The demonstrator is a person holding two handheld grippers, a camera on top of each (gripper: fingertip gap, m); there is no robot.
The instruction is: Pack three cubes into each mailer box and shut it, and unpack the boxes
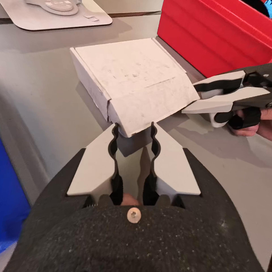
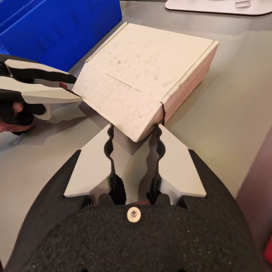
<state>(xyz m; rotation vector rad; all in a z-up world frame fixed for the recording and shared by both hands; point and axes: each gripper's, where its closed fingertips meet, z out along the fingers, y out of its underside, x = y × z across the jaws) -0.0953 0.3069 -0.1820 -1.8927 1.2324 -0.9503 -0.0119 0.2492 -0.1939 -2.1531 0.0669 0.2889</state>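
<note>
A scuffed white mailer box [image 1: 125, 70] sits on the grey table, also in the right wrist view [image 2: 147, 61]. Its lid lies down over it, and the front flap [image 1: 147, 106] slopes out over the front, untucked. My left gripper [image 1: 134, 125] is open, with the flap's left corner between its fingertips. My right gripper [image 2: 135, 125] is open, with the flap's right corner between its fingertips. Each gripper shows in the other's view: the right [image 1: 191, 98] and the left [image 2: 78, 89]. No cubes are in sight.
A red bin [image 1: 213, 36] stands behind the box on the right side. A blue bin [image 2: 58, 29] stands on the left, also in the left wrist view [image 1: 11, 184]. A flat white board [image 1: 61, 16] lies at the far side. The table's edge [image 2: 250, 154] runs along the right.
</note>
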